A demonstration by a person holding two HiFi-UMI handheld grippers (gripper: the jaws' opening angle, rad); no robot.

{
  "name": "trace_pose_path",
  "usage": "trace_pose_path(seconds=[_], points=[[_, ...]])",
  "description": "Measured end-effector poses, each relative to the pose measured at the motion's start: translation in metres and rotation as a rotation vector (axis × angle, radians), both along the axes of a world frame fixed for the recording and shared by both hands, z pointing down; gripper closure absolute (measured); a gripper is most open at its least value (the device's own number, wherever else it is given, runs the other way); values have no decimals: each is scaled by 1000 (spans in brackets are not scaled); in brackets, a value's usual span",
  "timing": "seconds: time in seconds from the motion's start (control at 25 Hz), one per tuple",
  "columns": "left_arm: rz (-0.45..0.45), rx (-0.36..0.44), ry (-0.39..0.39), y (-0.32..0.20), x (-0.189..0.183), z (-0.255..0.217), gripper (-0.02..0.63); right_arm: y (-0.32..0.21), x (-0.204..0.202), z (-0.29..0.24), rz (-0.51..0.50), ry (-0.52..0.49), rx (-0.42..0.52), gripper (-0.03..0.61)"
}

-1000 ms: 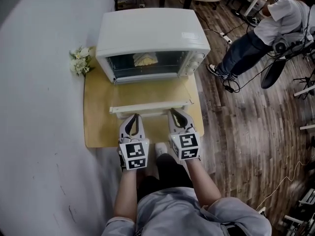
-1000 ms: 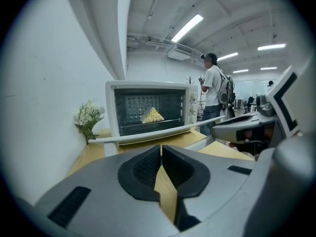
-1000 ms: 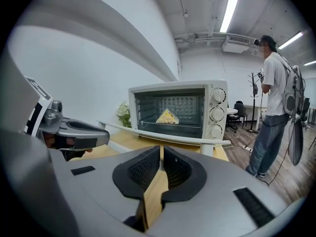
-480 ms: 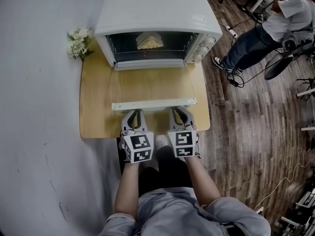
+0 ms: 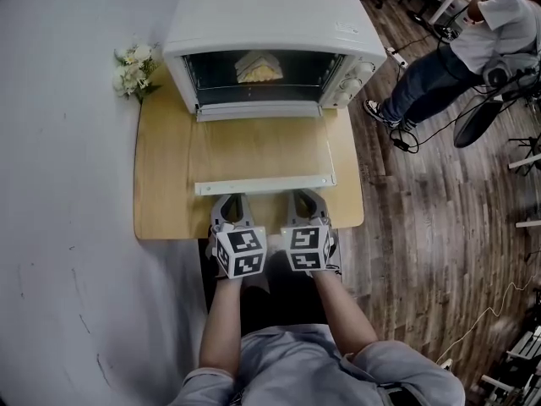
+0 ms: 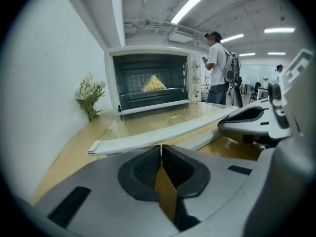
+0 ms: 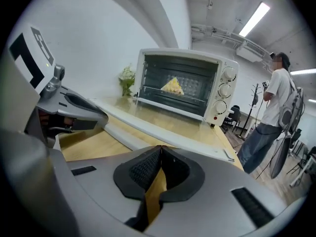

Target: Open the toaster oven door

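The white, box-shaped toaster oven stands at the far edge of the pale wooden desk. Its glass door is already swung down level toward the near edge, probably as far as its hinges let it go, so the task looks finished. A yellow wedge of food shows inside. The door's white handle rail faces the person. Just short of the rail, the left hand-held gripper has its jaws together on nothing. The right hand-held gripper has just been closing its jaws, which now meet with nothing between them. A small bunch of white flowers lies at the far left corner, clear of the door's swing.
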State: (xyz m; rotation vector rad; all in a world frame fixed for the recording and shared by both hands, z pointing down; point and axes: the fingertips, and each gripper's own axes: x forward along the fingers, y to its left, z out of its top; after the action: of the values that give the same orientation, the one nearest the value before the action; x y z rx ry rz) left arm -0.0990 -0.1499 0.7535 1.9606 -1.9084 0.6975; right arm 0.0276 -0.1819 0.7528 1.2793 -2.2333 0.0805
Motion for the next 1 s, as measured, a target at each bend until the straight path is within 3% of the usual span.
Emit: trace_pose_path(seconds=[0.24, 0.6, 0.84, 1.0], points=[[-3, -2, -78, 2, 1, 2, 611, 3, -2, 4, -18, 94, -2, 578], [24, -105, -46, 6, 1, 9, 611, 9, -1, 15, -38, 144, -85, 578], [7, -94, 37, 9, 0, 0, 611, 10, -3, 4, -74, 131, -120, 578], [-3, -95, 45, 9, -4, -19, 611, 11, -11, -14, -94, 93, -150, 578]])
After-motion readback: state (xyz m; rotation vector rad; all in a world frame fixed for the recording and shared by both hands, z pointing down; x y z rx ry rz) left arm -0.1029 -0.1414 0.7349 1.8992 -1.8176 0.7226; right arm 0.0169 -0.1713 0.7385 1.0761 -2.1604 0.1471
